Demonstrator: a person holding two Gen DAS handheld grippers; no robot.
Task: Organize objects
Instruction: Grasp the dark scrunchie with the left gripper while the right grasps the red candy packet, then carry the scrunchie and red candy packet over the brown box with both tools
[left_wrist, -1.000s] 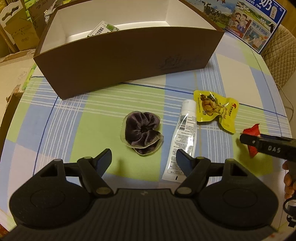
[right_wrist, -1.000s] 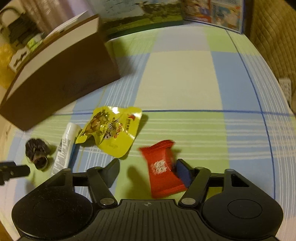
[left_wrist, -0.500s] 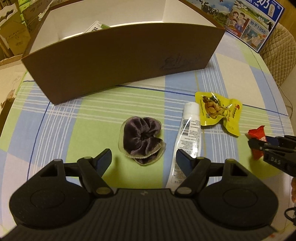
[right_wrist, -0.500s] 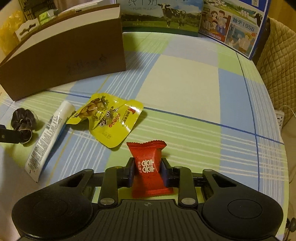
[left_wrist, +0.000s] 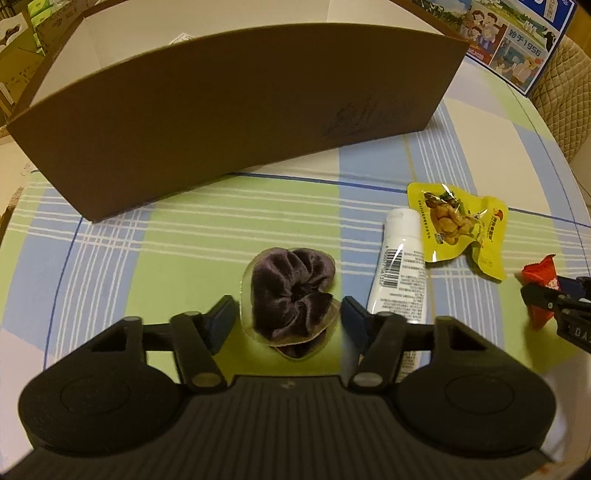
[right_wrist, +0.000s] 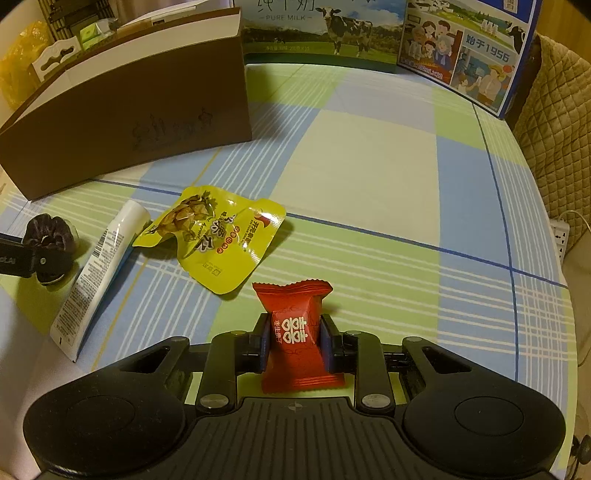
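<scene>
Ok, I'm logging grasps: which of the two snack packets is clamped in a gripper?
The red candy packet, squeezed in the right gripper. The yellow snack pouch lies free on the tablecloth.

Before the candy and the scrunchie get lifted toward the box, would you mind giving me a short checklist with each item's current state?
1. Right gripper shut on the red candy, pads on both sides: ok.
2. Left gripper straddling the purple scrunchie: ok.
3. Left jaws gripping the scrunchie: not ok; they have just been closing, but gaps remain on both sides.
4. White tube clear of the left jaws: cannot tell; it lies close behind the right-hand finger.
5. Brown box open on top: ok.
6. Yellow snack pouch clear of the candy: ok.
</scene>
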